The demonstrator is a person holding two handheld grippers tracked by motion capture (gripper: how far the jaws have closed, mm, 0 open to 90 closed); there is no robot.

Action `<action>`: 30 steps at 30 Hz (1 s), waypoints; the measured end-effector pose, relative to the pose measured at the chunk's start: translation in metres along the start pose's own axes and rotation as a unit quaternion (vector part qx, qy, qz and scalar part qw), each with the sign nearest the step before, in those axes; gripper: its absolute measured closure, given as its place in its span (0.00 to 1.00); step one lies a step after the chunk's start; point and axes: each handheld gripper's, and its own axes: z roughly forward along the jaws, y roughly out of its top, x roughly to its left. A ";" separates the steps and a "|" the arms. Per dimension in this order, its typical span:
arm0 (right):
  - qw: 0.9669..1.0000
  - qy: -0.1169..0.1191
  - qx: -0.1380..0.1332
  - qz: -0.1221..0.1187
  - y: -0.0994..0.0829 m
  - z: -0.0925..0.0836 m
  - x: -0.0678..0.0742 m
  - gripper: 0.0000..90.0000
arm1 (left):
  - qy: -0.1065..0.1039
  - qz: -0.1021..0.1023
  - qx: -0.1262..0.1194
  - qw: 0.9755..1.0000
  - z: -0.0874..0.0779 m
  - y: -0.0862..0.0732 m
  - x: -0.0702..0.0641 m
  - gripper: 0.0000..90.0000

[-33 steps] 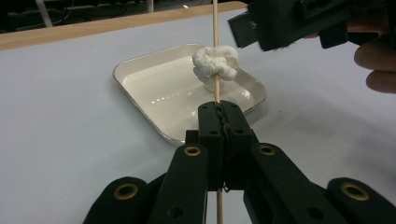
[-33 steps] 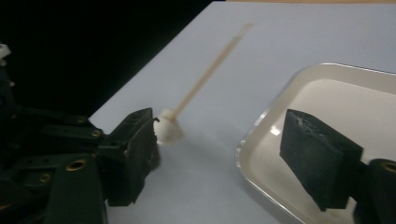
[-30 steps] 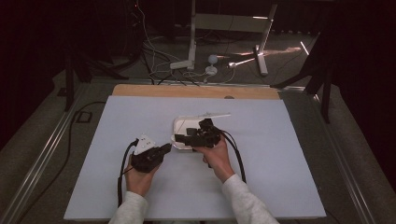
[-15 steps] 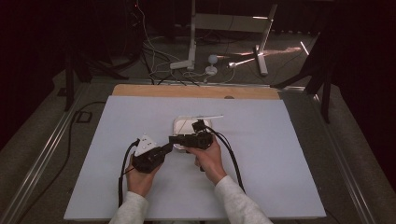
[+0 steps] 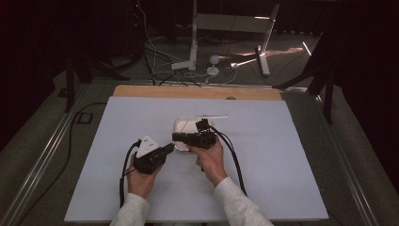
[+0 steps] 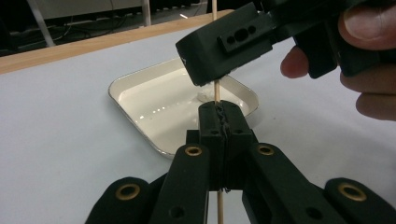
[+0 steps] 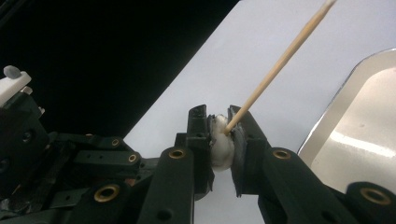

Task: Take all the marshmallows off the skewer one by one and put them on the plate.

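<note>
We clamp the wooden skewer (image 6: 216, 93) upright in the left gripper (image 5: 165, 151) near the middle of the table (image 5: 282, 169), so it stays steady. The right gripper (image 7: 219, 135), its jaws just closing, now pinches the white soft lump (image 7: 220, 142) onto the stick's tip, just over the near edge of the white tray (image 6: 140, 100).

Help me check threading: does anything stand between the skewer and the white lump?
Nothing visible: the skewer in the left gripper already pierces the white lump, on which the right gripper jaws have just closed.
</note>
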 end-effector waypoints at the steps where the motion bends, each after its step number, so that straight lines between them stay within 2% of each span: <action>1: 1.000 -0.001 -0.001 0.001 0.001 0.000 0.000 0.89 | 0.001 0.001 0.001 1.000 0.000 0.000 0.000 1.00; 3: 1.000 -0.013 -0.014 0.006 0.003 -0.003 0.000 0.90 | 0.008 0.019 0.018 1.000 0.000 -0.002 0.000 1.00; 4: 0.999 -0.024 -0.033 0.016 0.007 -0.009 -0.003 0.90 | 0.004 0.019 0.018 1.000 -0.001 -0.005 0.000 1.00; 5: 0.998 -0.020 -0.044 0.033 0.013 -0.015 -0.010 0.90 | 0.000 0.017 0.016 1.000 -0.002 -0.005 0.000 1.00; 6: 0.998 -0.019 -0.047 0.038 0.017 -0.021 -0.015 0.90 | -0.005 0.020 0.012 1.000 -0.002 -0.004 -0.001 1.00; 8: 0.998 -0.028 -0.042 0.025 0.022 -0.027 -0.014 0.90 | -0.004 0.032 0.013 0.999 0.001 0.000 -0.006 1.00; 9: 0.998 -0.034 -0.043 0.018 0.024 -0.029 -0.012 0.90 | -0.006 0.030 0.009 0.999 0.002 0.000 -0.006 1.00; 13: 0.998 -0.024 -0.045 0.026 0.027 -0.031 -0.016 0.90 | 0.001 0.036 0.007 0.999 -0.001 0.001 -0.005 1.00; 16: 0.998 -0.025 -0.046 0.020 0.029 -0.031 -0.014 0.90 | -0.001 0.036 0.003 0.999 -0.002 0.000 -0.002 1.00; 19: 0.998 -0.030 -0.051 0.023 0.031 -0.032 -0.015 0.91 | 0.008 0.049 0.015 0.999 -0.003 -0.002 -0.003 1.00; 20: 0.992 -0.066 -0.104 0.026 0.036 -0.046 -0.018 0.92 | 0.029 0.067 0.041 0.996 -0.002 -0.005 -0.004 1.00; 21: 0.992 -0.066 -0.104 0.026 0.036 -0.046 -0.018 0.92 | 0.038 0.066 0.057 0.995 -0.002 -0.012 -0.001 1.00; 22: 0.990 -0.054 -0.122 0.051 0.043 -0.058 -0.026 0.92 | 0.034 0.044 0.056 0.997 -0.004 -0.016 0.005 1.00; 23: 0.991 -0.054 -0.113 0.050 0.050 -0.068 -0.030 0.92 | 0.033 0.024 0.047 0.998 -0.005 -0.015 0.009 1.00; 24: 0.992 -0.067 -0.099 0.033 0.055 -0.073 -0.029 0.91 | 0.031 0.010 0.033 0.999 -0.006 -0.012 0.011 1.00; 25: 0.992 -0.082 -0.091 0.013 0.057 -0.077 -0.027 0.91 | 0.030 0.007 0.023 0.999 -0.006 -0.008 0.011 1.00; 27: 0.993 -0.087 -0.077 -0.007 0.057 -0.076 -0.025 0.91 | 0.029 0.015 0.023 0.999 -0.003 -0.004 0.007 1.00; 28: 0.993 -0.094 -0.072 -0.014 0.056 -0.074 -0.024 0.91 | 0.028 0.018 0.026 0.999 -0.002 -0.005 0.006 1.00; 30: 0.994 -0.087 -0.064 -0.015 0.053 -0.067 -0.026 0.91 | 0.026 0.015 0.023 0.999 -0.001 -0.006 0.005 1.00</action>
